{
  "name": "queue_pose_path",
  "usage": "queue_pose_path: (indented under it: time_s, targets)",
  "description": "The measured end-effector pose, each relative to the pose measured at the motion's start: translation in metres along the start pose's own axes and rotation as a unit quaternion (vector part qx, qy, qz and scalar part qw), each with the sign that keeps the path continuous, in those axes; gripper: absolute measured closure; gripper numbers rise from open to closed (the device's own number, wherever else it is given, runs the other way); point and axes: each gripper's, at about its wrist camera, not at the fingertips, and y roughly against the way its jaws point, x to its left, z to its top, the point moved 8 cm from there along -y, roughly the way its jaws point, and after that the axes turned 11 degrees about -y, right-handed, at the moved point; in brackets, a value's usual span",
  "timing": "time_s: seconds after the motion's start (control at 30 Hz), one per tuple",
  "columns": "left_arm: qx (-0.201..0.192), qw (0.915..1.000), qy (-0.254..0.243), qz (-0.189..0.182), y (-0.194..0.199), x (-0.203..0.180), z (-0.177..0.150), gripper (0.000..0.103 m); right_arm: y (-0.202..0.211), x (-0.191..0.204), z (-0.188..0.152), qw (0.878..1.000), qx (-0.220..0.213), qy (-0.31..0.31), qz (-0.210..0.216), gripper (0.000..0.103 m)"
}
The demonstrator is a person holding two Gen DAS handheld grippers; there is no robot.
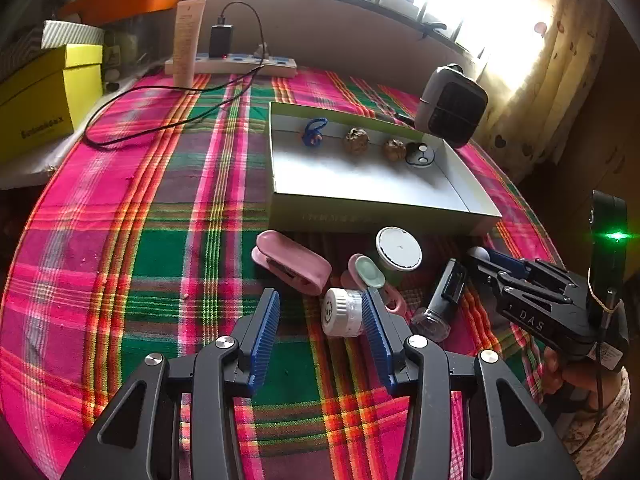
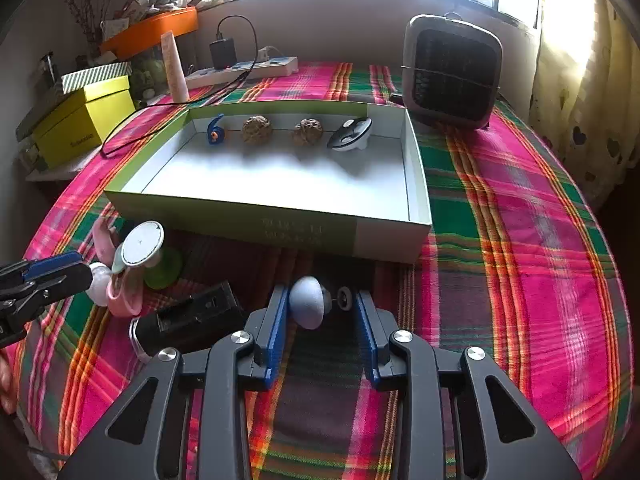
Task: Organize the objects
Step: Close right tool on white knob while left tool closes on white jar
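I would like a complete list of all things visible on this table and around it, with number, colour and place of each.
box: one, green outside, white inside, middle of table
walnuts: two, brown, along box's far wall
loop: one, blue, box's far left
disc: one, black and white, box's far right
heater: one, grey and black, behind box
power strip: one, white, table's far edge
yellow box: one, beside table, left
pink case: one, before box
flat-lidded jar: one, white, before box
ribbed jar: one, white, between left gripper's pads
black bottle: one, lying before box
tablecloth: one, pink-green plaid
left gripper: one, black with blue pads, open
right gripper: one, same colours, closed on pale blue knob
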Motion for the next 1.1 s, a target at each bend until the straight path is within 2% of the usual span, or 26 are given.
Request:
queue_pose_path:
  time_s: [0.37, 0.73, 1.1]
  targets:
    - [0.009, 0.9999, -0.009, -0.005, -0.003, -0.006, -0.004, 0.062, 0.007, 0.002, -0.007, 1.0, -0.004, 0.004, 0.009, 0.07]
    - [0.019, 0.9997, -0.01, 0.013, -0.014, -0.004, -0.004, 0.061, 0.007, 0.002, -0.01, 1.0, -0.002, 0.004, 0.009, 0.07]
    - [0.012, 0.9991, -0.024, 0.031, -0.019, -0.006, -0.001, 0.062, 0.006, 0.002, -0.01, 1.0, 0.002, 0.003, 0.011, 0.07]
